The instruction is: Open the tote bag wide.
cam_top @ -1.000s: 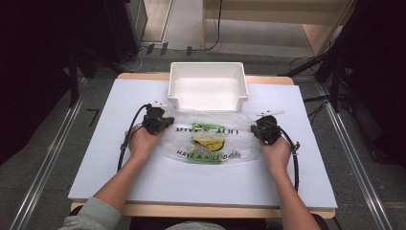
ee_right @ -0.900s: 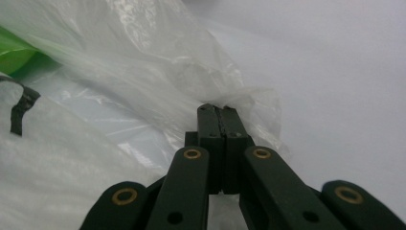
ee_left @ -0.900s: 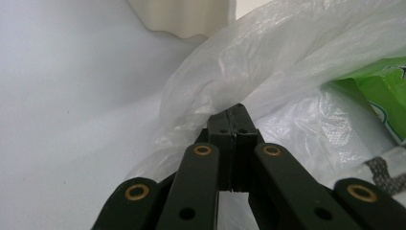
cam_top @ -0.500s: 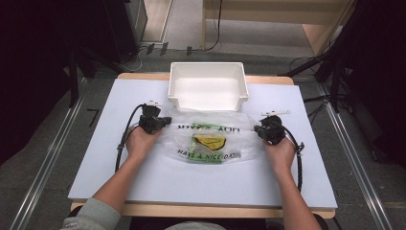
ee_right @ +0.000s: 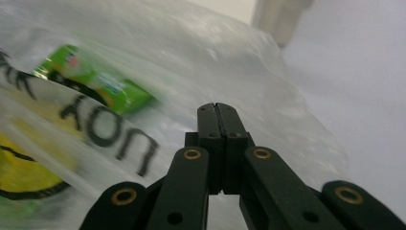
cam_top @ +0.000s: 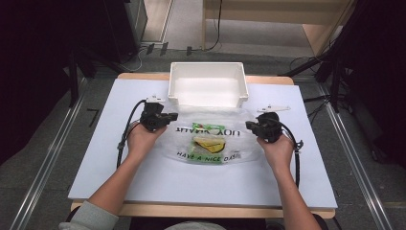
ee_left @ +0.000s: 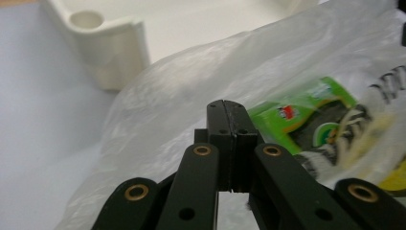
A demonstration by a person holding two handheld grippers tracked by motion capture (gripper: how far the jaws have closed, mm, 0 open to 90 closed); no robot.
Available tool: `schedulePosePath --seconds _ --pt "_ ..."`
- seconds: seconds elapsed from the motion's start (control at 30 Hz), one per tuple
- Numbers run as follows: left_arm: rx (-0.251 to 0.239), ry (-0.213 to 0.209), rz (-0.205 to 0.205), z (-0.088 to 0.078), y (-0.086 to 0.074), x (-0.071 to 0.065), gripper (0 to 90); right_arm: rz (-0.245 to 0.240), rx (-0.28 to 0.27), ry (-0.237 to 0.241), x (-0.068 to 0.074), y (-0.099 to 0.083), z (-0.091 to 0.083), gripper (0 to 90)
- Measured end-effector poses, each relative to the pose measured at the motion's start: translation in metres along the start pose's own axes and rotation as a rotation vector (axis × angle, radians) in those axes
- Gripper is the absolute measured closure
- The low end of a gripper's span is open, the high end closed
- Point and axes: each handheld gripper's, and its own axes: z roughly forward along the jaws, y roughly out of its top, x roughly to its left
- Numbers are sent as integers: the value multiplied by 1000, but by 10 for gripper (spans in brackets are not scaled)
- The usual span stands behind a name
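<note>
A: High view, noted: thin translucent plastic carrier bag (cam_top: 210,141) with black lettering, flat on pale blue-white table top (cam_top: 95,158), stretched between left gripper (cam_top: 168,116) and right gripper (cam_top: 250,125). Green and yellow snack packet (cam_top: 208,142) inside, about midway between the two sets of jaws.

B: Jaw state?

A: Left gripper view: jaws (ee_left: 229,115) pressed together, bag film bunched right at the tips, judged pinched. Right gripper view: same, tips (ee_right: 215,117) closed flush with film gathered against them.

B: Progress?

A: Judged early to middle. Done: both side edges of bag gripped, bag spread out. Left: lifting and shifting into empty white rectangular plastic bin (cam_top: 208,88), just beyond the jaws, its near rim touching or overlapping the bag's far edge; cannot tell which.

B: Orientation?

A: Long axis running jaw to jaw, crosswise to the forearms. "THANK YOU" print upside down from the near side, so that edge toward the bin; "HAVE A NICE DAY" line upright, nearer the wrists. Which edge is the mouth: cannot tell.
</note>
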Motion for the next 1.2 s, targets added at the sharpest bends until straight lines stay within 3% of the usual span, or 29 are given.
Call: schedulePosePath --seconds 0.23,0.33,0.47,0.6,0.77,0.97,1.2 --pt "8 -40 28 4 5 -19 900 -64 -20 47 21 13 4 900" --pt "51 -71 23 16 3 -29 900 -75 -16 76 28 22 14 900" --pt "86 -59 58 23 -1 -36 900 -95 2 96 35 33 31 900" --pt "115 -65 31 27 -9 -30 900 -103 43 97 36 38 54 900" --pt "140 -81 27 25 -15 -31 900 -75 106 81 29 34 76 900" --pt "175 -95 31 22 -26 -35 900 -69 135 59 26 31 84 900" --pt "197 -122 57 17 -40 -51 900 -82 177 36 26 33 89 900"
